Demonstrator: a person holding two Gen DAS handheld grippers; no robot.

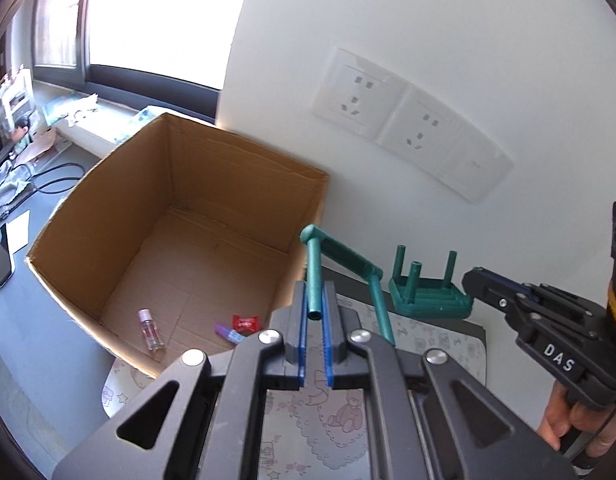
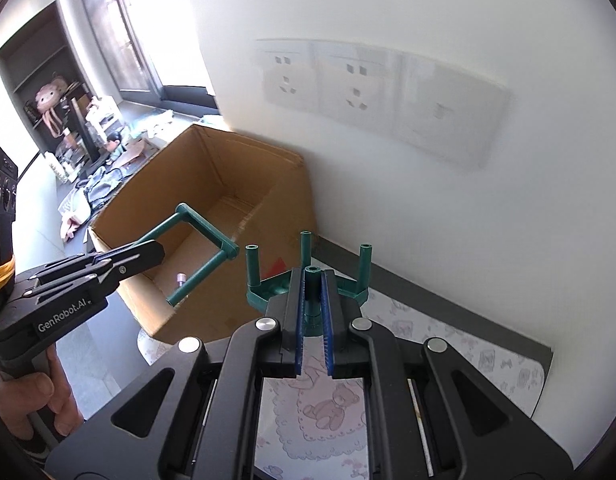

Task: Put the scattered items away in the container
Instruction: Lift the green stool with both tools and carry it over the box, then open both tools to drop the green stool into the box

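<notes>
My left gripper (image 1: 316, 300) is shut on one leg of a green U-shaped tube frame (image 1: 340, 256), held in the air beside the right wall of the open cardboard box (image 1: 108, 184). In the right wrist view the frame (image 2: 204, 236) hangs over the box (image 2: 284, 208) opening. My right gripper (image 2: 312, 288) is shut on one leg of an upturned green toy stool (image 2: 308, 284), held above the mat; it also shows in the left wrist view (image 1: 428, 296). Inside the box lie a small clear bottle (image 1: 150, 328), a red wrapped sweet (image 1: 245, 323) and a purple tube (image 1: 228, 333).
A patterned mat (image 2: 468, 340) covers the grey desk under both grippers. The white wall with sockets (image 1: 408, 120) stands right behind the box. A phone (image 1: 2, 256), cables and clutter lie on the desk at the left.
</notes>
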